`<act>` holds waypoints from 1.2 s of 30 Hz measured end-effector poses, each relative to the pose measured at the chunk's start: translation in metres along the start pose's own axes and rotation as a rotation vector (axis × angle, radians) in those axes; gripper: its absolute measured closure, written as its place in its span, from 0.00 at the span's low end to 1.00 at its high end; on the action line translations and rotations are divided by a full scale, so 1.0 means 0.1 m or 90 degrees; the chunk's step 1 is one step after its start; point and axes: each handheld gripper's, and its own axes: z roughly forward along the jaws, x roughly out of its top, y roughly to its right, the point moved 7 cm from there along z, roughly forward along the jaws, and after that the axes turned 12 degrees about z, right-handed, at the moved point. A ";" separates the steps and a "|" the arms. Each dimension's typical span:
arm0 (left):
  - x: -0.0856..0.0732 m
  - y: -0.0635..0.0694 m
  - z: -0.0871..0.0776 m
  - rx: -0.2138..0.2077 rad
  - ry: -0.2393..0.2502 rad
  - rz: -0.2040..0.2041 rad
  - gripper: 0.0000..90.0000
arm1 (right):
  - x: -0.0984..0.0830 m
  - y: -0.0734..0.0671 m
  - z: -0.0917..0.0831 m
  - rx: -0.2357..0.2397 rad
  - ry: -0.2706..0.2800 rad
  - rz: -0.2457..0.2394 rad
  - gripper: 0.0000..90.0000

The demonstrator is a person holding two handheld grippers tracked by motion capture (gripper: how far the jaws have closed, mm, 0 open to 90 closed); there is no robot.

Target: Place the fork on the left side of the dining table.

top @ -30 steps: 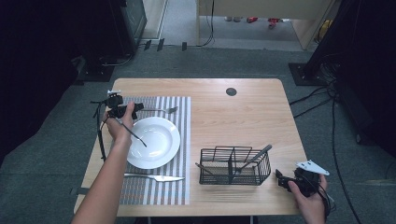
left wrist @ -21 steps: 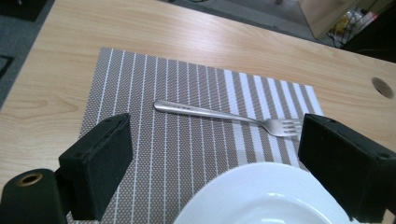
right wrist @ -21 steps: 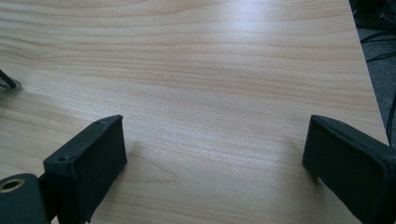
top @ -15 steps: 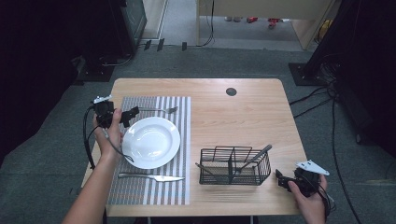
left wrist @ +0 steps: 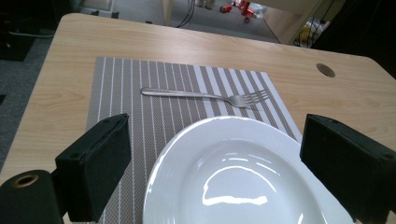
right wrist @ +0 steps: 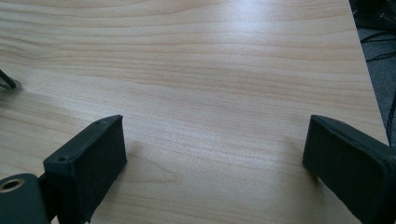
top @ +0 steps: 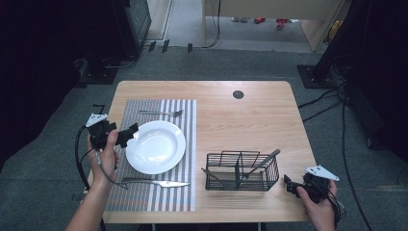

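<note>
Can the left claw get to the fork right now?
Probably yes. The left claw is open beside the plate, and the fork lies bare on the mat just past it, with nothing on top.

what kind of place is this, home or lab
Probably a lab or studio set up as a dining spot: a wooden table with plate and placemat, amid floor cables and dark equipment racks.

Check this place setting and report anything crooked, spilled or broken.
Nothing stands out. The plate sits whole and clean on the mat, with the fork and knife lying straight on either side. The basket stands upright beside it. No spill shows on the table.
</note>
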 end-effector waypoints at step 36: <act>-1.18 -0.02 -0.80 0.049 0.020 0.082 0.10 | 0.00 0.00 0.00 -0.001 -0.001 0.000 0.06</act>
